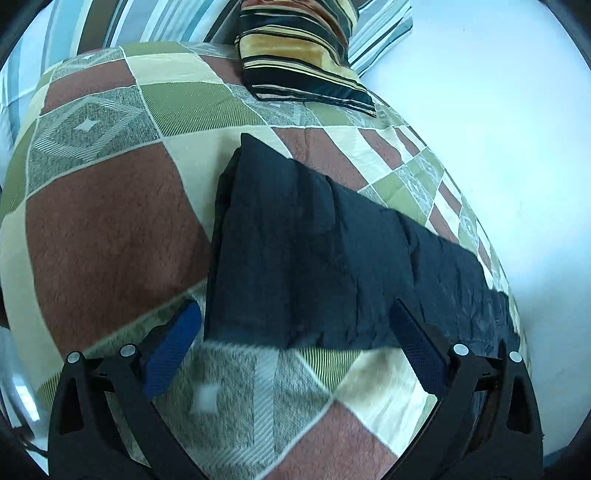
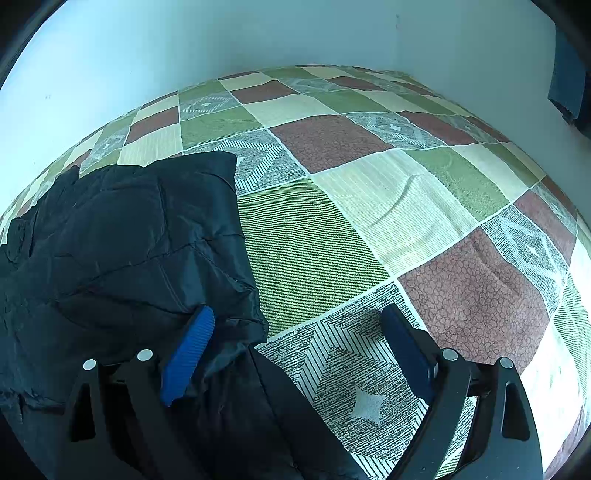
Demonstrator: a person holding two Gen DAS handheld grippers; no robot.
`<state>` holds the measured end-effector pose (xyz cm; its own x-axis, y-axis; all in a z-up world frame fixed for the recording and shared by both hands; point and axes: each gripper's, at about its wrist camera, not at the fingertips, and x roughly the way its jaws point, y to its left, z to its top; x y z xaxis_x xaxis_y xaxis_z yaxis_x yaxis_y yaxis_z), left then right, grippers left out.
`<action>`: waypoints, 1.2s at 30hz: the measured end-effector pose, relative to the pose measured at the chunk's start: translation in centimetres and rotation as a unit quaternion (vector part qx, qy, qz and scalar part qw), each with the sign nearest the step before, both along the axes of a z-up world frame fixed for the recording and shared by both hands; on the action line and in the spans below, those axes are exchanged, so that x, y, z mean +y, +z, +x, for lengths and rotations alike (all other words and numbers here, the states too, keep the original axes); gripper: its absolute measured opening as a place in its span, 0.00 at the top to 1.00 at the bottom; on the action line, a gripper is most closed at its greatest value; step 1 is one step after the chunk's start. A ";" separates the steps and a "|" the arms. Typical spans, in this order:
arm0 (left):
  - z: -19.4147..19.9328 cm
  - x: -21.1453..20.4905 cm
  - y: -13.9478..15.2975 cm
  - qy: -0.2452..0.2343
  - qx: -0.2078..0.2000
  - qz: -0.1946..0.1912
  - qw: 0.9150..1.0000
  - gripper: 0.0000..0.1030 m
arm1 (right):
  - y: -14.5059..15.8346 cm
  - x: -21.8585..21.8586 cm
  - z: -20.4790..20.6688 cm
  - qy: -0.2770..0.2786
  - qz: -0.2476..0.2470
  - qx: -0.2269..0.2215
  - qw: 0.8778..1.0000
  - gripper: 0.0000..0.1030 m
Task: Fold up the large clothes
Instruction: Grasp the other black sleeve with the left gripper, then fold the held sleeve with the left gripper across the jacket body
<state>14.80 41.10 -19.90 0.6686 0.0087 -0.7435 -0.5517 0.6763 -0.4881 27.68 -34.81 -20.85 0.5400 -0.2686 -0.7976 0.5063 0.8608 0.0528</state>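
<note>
The left gripper (image 1: 295, 332) has its two blue-padded fingers (image 1: 173, 343) spread wide with nothing between them. Its pads hang over the near edge of a dark quilted jacket (image 1: 314, 258), which lies folded into a long band on the bed. Seen from the left wrist, the band runs from about 11 o'clock near the middle of the view down toward 4 o'clock, and its lower hem sits just above the finger pads.

The right gripper (image 2: 299, 347) is also wide apart and holds nothing. Its left pad sits over the jacket (image 2: 122, 251) and its right pad over bare cover. In this view the jacket fills the 9 o'clock side and bunches down toward 7 o'clock under the gripper frame.

The jacket rests on a patchwork bedspread (image 1: 110, 229) of rust, olive, cream and grey diamond-printed squares divided by thin white lines. In the right wrist view the bedspread (image 2: 369, 206) stretches out to 12 and 3 o'clock and shows a few shallow creases.

At 12 o'clock in the left wrist view a striped pillow (image 1: 299, 55) in black, gold and red lies at the far end of the bed, with pale blue-and-grey striped fabric (image 1: 110, 26) behind it. A plain pale wall (image 2: 258, 33) borders the bed along its far side.
</note>
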 end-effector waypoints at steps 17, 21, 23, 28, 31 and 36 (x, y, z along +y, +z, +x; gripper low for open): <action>-0.5 0.6 1.2 0.047 -0.015 -0.003 0.999 0.92 | 0.0 0.0 -0.1 -0.001 0.001 -0.002 1.000 0.12; 0.5 -2.2 4.6 0.018 -0.042 0.027 0.999 0.93 | 0.0 0.0 -0.1 -0.002 0.003 -0.003 1.000 0.12; 1.4 -4.2 6.6 -0.007 -0.064 0.031 0.997 0.93 | 0.0 0.0 -0.1 -0.002 0.003 -0.003 1.000 0.12; 4.8 -11.4 10.7 -0.090 -0.105 0.048 0.989 0.93 | -0.1 -0.1 -0.2 -0.003 0.011 -0.007 1.000 0.12; 8.1 -18.2 12.2 -0.167 -0.118 0.042 0.978 0.93 | -0.1 -0.2 -0.2 -0.003 0.014 -0.009 1.000 0.12; 12.5 -29.0 13.1 -0.273 -0.124 0.056 0.952 0.93 | -0.2 -0.2 -0.2 -0.003 0.016 -0.010 1.000 0.12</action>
<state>27.28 12.11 -6.77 0.7514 -0.3200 -0.5770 0.0194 0.8849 -0.4654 27.46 -35.05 -21.03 0.5550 -0.2462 -0.7946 0.5104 0.8551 0.0915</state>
